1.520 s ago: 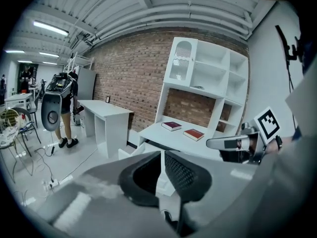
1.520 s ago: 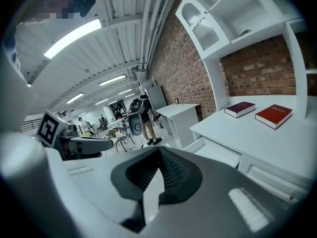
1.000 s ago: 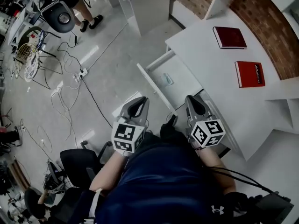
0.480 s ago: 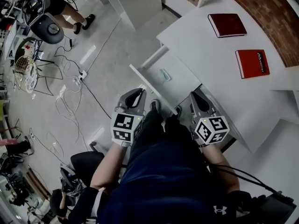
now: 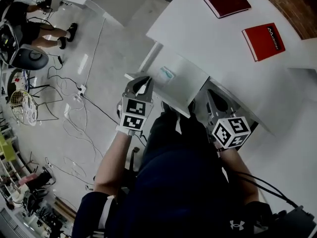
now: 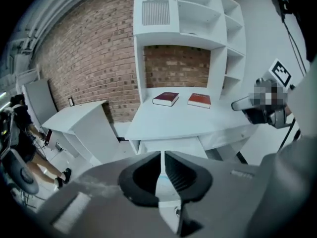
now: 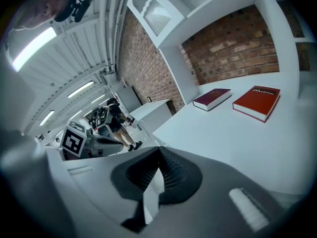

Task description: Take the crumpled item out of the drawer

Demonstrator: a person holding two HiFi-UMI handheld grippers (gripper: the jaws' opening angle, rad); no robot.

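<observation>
A white drawer [image 5: 185, 86] stands pulled out from under the white desk [image 5: 208, 38]. A small pale, crumpled item [image 5: 166, 73] lies inside it near the left side. My left gripper [image 5: 143, 82] hovers over the drawer's front left corner, just short of the item. Its jaws stand almost together with nothing between them. My right gripper [image 5: 212, 95] is at the drawer's right side under the desk edge, shut and empty. In the left gripper view my left gripper [image 6: 162, 152] points at the drawer [image 6: 188, 145]. My right gripper [image 7: 158, 150] looks along the desktop.
A dark red book [image 5: 225, 0] and a red book [image 5: 264, 41] lie on the desk. Cables [image 5: 74, 108] trail over the floor at left, where a person [image 5: 47, 31] sits by a chair [image 5: 27, 58]. A white shelf unit [image 6: 188, 24] rises behind the desk.
The person has stepped up to the desk, so the drawer now lies right under both grippers. The left gripper has come over the drawer's front corner. Both stay shut.
</observation>
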